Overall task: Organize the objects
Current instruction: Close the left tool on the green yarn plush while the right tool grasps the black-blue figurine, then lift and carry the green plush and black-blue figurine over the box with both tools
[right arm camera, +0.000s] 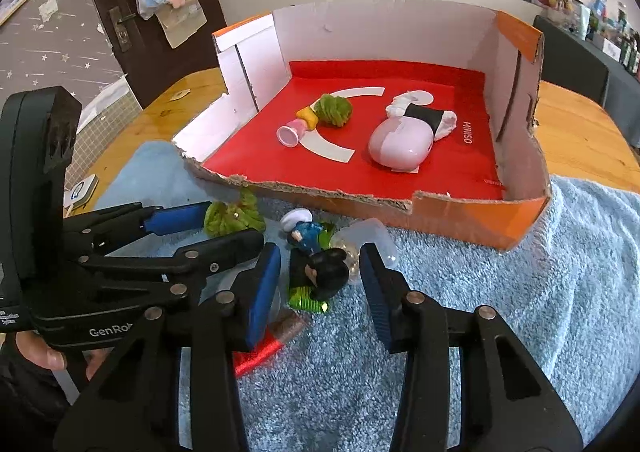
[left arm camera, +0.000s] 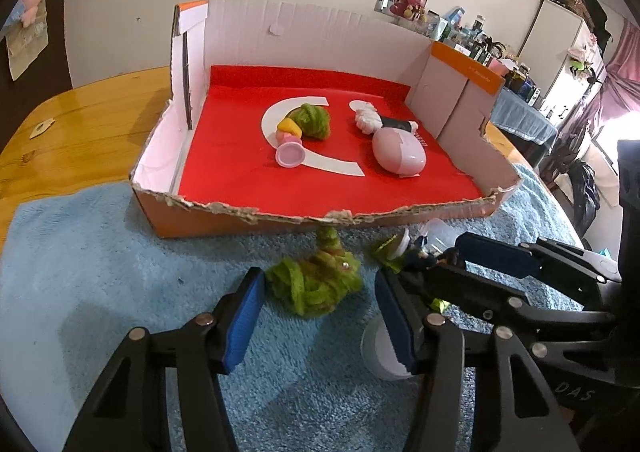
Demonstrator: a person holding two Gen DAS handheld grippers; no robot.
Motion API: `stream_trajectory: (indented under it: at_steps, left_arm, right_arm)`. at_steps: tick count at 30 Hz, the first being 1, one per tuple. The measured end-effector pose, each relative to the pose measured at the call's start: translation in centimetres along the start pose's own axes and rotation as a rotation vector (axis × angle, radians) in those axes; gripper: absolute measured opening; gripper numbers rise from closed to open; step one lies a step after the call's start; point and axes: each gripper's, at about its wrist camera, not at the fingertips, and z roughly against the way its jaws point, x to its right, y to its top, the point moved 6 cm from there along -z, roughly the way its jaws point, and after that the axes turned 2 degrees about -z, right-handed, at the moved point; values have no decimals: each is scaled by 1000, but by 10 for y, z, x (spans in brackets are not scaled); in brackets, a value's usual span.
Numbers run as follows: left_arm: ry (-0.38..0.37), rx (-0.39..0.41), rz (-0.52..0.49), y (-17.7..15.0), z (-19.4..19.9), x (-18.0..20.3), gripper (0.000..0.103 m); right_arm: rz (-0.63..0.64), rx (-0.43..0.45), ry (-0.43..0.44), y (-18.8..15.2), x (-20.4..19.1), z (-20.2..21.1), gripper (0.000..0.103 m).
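Observation:
A cut-down cardboard box with a red floor sits on the blue towel. Inside lie a green-haired doll with a pink base, a pink egg-shaped case and a white and black figure. My left gripper is open, its fingers either side of a green fuzzy toy on the towel. My right gripper is open around a small black-headed figure in blue lying on green foil. The box and the green fuzzy toy show in the right wrist view too.
A clear plastic capsule lies beside the figure, and a red object lies under my right gripper's left finger. A white round piece lies by my left gripper's right finger. The wooden table extends left of and behind the box.

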Motion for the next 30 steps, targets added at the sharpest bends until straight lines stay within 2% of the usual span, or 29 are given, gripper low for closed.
stream_trajectory:
  at_steps: [2,4,7,15,17,19,24,30]
  left_arm:
    - [2,-2,-7,0,-2,0,55]
    - [5,-2,-7,0,-3,-1,54]
    - [7,2,0,1,-4,-4,49]
    - [47,13,-44,1,-4,1,46]
    - [44,16,-35,1,-4,-2,45]
    - [46,18,-25,1,-3,-5,44]
    - [57,27,-35,1,-2,-3,43]
    - [43,47,-33,1,8,-3,43]
  right_arm:
    - [-1,-1,0,0,1,0,39]
    - [-8,-2,-4,0,4,0,35]
    - [-15,-4,-9,0,7,1,34]
    - [42,-12,-5,-1,-7,-3,34]
    - [66,-12,-22,-2,-9,-4,32]
    - [64,-16,-23,-4,-8,-3,22]
    - [102,-30,-34,-8,-11,-3,22]
    - [55,-5,-12,-7,-6,5,22]
